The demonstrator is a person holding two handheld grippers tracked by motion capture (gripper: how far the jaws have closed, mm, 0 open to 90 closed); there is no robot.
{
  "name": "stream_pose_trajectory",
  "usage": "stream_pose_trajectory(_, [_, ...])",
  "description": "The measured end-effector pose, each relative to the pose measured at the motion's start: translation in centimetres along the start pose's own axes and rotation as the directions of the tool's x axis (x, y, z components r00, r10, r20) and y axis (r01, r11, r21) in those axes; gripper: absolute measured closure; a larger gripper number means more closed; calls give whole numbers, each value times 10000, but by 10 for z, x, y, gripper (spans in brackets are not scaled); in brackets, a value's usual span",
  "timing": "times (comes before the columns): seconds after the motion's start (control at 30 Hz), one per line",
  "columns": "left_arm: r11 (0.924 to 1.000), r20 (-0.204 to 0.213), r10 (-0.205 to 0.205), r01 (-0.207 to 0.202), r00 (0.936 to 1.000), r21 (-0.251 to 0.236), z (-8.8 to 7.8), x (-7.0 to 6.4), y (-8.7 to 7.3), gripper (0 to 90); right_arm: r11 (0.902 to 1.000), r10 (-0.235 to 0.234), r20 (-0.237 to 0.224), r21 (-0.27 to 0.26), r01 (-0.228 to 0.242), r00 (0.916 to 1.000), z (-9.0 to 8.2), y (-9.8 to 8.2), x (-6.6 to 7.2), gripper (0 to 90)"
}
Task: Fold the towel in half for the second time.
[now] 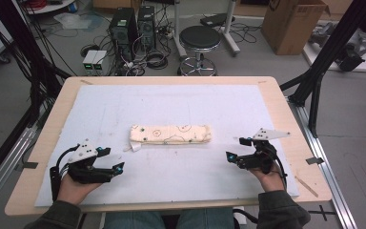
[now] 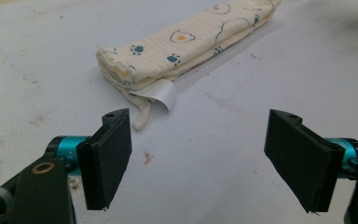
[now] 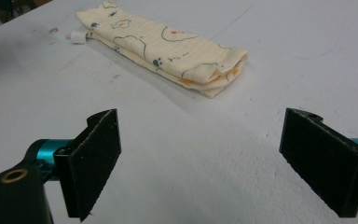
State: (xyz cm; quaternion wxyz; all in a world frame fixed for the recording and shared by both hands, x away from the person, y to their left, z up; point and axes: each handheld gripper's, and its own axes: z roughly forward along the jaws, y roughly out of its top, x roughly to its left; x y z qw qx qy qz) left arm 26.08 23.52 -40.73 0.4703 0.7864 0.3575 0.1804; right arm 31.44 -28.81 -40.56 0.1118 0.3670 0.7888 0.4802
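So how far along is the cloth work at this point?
The patterned cloth already lies folded into a long narrow bundle on the white mat. Nothing is in hand: the left tool and right tool are open, apart from it. Any further folding or moving remains.

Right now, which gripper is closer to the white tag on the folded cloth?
Left. The left gripper sits just below the tag at the cloth's left end; the right gripper is off past its opposite end.

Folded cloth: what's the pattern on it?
Cream folded cloth with teal paw prints and fried-egg outlines; clearest in the left gripper view.
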Motion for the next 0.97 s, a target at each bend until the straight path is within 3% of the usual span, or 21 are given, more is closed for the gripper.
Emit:
stream_pose_trajectory(0.27, [10000, -105, 58, -58, 9999, -31, -6, -2, -4, 237, 9998, 146, 131, -140, -144, 9998, -12, -7, 2, 118])
stream_pose_trajectory(0.63, [10000, -283, 58, -59, 9996, -56, -13, -2, -9, 237, 9999, 129, 167, 77, -131, 9998, -19, -19, 6, 118])
stream_pose_trajectory(0.97, [9999, -262, 99, -100, 9996, -24, -12, -3, -11, 236, 9997, -23, 125, 255, 20, 9999, -14, -22, 7, 118])
